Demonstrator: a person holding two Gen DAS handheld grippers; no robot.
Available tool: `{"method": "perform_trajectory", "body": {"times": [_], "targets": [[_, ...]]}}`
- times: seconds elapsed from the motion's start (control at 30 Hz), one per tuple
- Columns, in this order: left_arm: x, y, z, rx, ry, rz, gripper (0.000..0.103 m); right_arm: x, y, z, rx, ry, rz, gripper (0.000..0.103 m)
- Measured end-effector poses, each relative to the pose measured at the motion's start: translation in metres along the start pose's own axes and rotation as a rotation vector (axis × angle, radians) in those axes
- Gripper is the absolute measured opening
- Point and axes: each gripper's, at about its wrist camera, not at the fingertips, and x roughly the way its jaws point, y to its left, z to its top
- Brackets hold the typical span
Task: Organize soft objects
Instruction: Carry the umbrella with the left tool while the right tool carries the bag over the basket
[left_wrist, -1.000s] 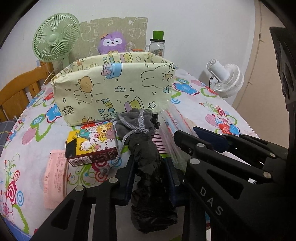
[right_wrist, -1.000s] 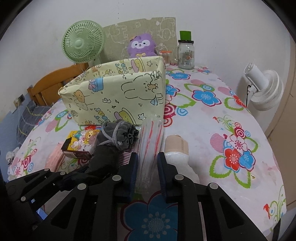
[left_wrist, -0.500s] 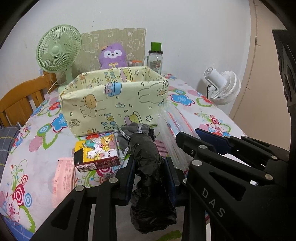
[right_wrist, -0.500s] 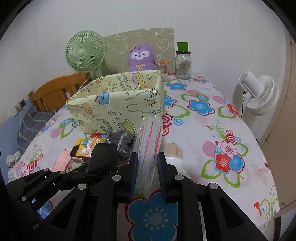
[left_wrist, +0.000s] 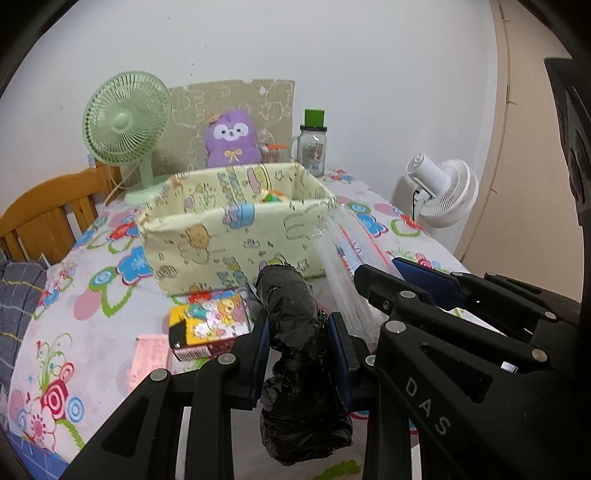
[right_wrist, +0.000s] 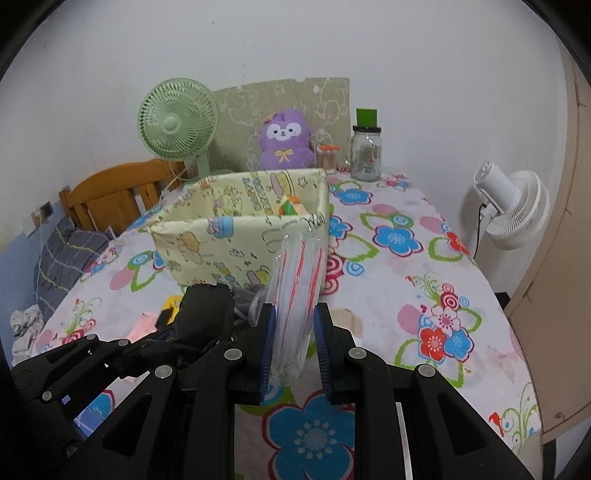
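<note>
The left gripper (left_wrist: 297, 341) is clenched on a black plastic-wrapped bundle (left_wrist: 295, 325), raised above the floral tablecloth (right_wrist: 424, 288). The right gripper (right_wrist: 293, 341) grasps a clear packet with red stripes (right_wrist: 297, 295). At 12 o'clock ahead of both stands the cartoon-print fabric storage box (left_wrist: 229, 236). At 10 o'clock from the left gripper a small cartoon carton (left_wrist: 208, 325) lies beside a pink packet (left_wrist: 149, 360)
</note>
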Motion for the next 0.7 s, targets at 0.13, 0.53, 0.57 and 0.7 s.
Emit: {"method": "perform_trajectory", "body": {"times": [0.13, 0.53, 0.57, 0.7], "targets": [[-0.007, 0.004, 0.008, 0.0, -0.027, 0.01, 0.03, -0.008, 0.007, 0.008, -0.02, -0.028, -0.002, 0.024], [-0.026, 0.012, 0.027, 0.018, -0.089, 0.044, 0.03, -0.022, 0.021, 0.031, -0.047, -0.084, 0.001, 0.024], [-0.027, 0.013, 0.029, 0.019, -0.092, 0.047, 0.03, -0.023, 0.022, 0.034, -0.047, -0.088, 0.003, 0.024], [-0.034, 0.015, 0.034, 0.028, -0.115, 0.052, 0.03, -0.026, 0.026, 0.041, -0.049, -0.104, 0.007, 0.024]]}}
